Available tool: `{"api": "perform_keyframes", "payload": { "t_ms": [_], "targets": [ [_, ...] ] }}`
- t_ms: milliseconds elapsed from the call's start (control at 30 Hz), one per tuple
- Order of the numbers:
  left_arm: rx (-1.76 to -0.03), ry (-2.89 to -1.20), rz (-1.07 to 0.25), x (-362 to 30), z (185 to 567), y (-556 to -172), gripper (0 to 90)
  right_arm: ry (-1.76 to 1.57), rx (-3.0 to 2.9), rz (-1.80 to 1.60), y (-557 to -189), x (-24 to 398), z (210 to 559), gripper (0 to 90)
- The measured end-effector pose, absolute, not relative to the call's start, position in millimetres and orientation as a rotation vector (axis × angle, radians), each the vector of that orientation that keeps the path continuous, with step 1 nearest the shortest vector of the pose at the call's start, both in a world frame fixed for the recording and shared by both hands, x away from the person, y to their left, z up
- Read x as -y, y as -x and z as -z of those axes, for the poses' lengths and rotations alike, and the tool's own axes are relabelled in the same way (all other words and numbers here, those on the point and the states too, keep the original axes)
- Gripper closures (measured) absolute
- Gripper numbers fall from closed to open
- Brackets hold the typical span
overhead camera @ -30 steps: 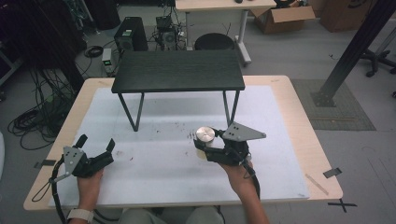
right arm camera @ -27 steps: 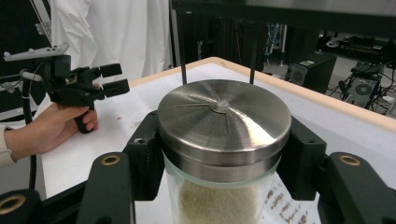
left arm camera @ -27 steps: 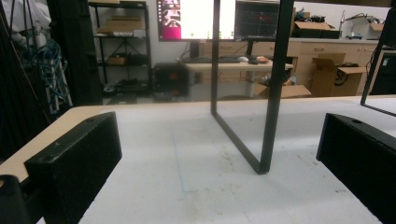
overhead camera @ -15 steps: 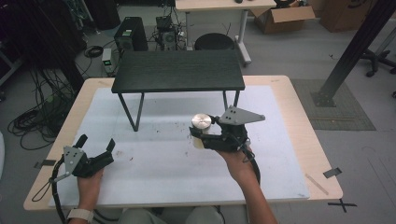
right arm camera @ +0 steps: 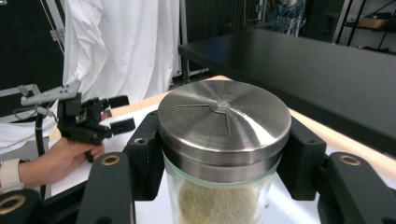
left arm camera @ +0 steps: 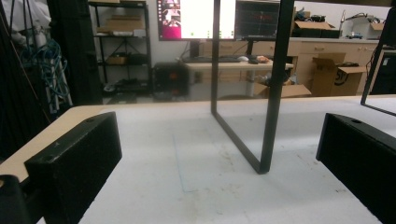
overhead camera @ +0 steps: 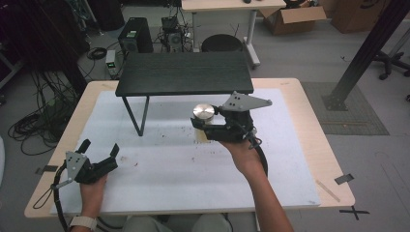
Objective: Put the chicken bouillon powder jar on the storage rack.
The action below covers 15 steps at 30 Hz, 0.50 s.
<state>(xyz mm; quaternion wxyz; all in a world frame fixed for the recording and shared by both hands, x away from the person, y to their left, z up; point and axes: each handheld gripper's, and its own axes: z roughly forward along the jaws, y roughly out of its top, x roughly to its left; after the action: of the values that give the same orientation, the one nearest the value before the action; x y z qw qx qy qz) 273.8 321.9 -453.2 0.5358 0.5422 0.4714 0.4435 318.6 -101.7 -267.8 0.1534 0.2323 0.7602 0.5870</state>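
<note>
— where's the jar?

— in my right gripper (overhead camera: pixel 205 126). the glass jar (overhead camera: pixel 203 121), steel lid (right arm camera: pixel 224 120) on top and pale grains inside, is pinched just under the lid between my two black jaws, one on each side of the glass. in the high view it sits raised over the white mat (overhead camera: pixel 183 164), at about 1 o'clock from the mat's middle, just in front of the small black table (overhead camera: pixel 186 72) and under its front edge line.

— and the lid itself?

— round, brushed metal, seated flat on the jar's mouth. the jar stands upright in my grip.

— what about your left side?

— my left gripper (overhead camera: pixel 99 154) is down at 8 o'clock, near the mat's front-left corner, held in my left hand (overhead camera: pixel 92 186). its jaws are spread wide with nothing between them. along them i see the black table's leg frame (left arm camera: pixel 268 93) standing on the mat, well apart from the jaws.

— do the two grippers touch?

— no, well apart.
</note>
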Motion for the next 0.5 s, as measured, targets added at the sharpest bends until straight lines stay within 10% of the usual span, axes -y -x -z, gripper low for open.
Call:
{"api": "perform_keyframes", "payload": {
  "t_ms": [500],
  "targets": [
    [-1.122, -1.29, -1.055, -322, 453, -274, 0.5, -0.624, -2.188, -1.72, -347, 83, 233, 42.5]
  ]
}}
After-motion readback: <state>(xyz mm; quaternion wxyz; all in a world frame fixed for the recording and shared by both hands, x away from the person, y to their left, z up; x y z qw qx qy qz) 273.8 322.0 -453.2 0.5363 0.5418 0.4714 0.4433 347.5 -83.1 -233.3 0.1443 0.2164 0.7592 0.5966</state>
